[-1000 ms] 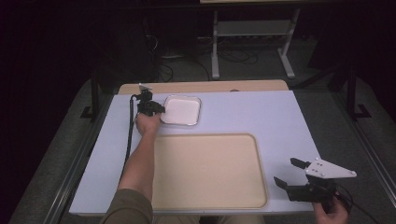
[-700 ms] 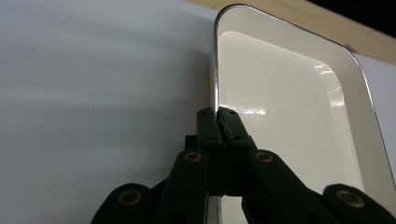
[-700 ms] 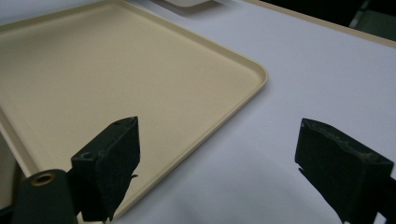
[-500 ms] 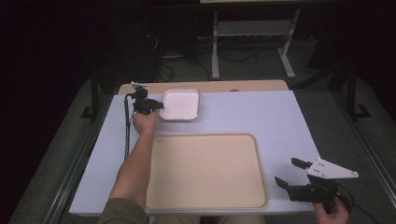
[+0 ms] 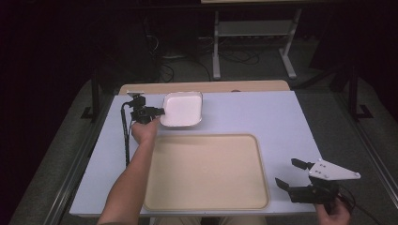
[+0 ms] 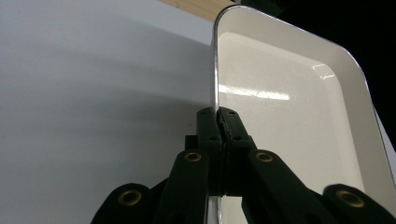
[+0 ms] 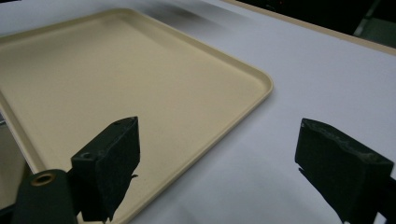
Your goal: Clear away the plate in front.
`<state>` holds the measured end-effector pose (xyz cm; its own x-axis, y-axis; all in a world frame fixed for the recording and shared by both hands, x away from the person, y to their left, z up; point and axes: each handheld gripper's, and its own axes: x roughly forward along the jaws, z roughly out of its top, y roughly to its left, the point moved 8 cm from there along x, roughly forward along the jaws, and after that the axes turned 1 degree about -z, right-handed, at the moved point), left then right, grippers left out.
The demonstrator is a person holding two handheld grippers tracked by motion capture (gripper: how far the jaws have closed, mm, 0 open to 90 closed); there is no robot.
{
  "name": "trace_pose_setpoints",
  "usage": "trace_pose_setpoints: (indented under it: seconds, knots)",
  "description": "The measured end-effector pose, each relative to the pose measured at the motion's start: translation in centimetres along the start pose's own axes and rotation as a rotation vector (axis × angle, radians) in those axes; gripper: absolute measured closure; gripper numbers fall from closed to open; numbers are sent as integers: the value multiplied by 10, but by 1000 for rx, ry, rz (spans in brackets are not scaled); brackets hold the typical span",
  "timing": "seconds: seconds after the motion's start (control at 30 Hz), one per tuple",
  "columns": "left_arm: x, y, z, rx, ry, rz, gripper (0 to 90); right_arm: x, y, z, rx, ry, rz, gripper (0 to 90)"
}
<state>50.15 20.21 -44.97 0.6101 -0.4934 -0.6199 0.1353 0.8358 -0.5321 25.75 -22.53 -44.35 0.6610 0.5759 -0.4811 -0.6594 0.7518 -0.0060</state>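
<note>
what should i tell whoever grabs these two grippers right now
Left gripper: shut on the left rim of the small white dish, which is lifted and tilted above the far left of the table.
Right gripper: open, holding nothing, at the near right corner of the table beside the beige tray.
Done: dish gripped and raised.
Left: probably carry the dish to the beige tray, which has nothing on it, set it down flat and release. Keep the grip firm; only the thin rim is pinched.
</note>
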Motion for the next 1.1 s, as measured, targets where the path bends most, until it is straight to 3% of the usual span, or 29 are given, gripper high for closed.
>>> trace_pose_setpoints:
  seconds: [0.4, 0.6, 0.7, 0.8, 0.87, 1.1]
  knots:
    - [-26, -14, -15, 7, -25, -14, 887, -1, 1, 1, 4, -8, 4, 130]
    - [-37, -22, -33, 0, -25, -25, 888, -2, 1, 1, 3, -16, 8, 130]
    - [-39, -25, -38, -4, -27, -27, 887, -2, 1, 1, 2, -16, 8, 130]
    - [-40, -29, -49, 33, -17, -26, 888, -2, 1, 1, 10, -16, 7, 130]
    - [-40, -30, -53, 38, -12, -22, 888, -2, 0, 1, 10, -17, 5, 130]
    - [-44, -29, -69, 32, -3, -20, 888, -4, -1, 1, 15, -23, -2, 130]
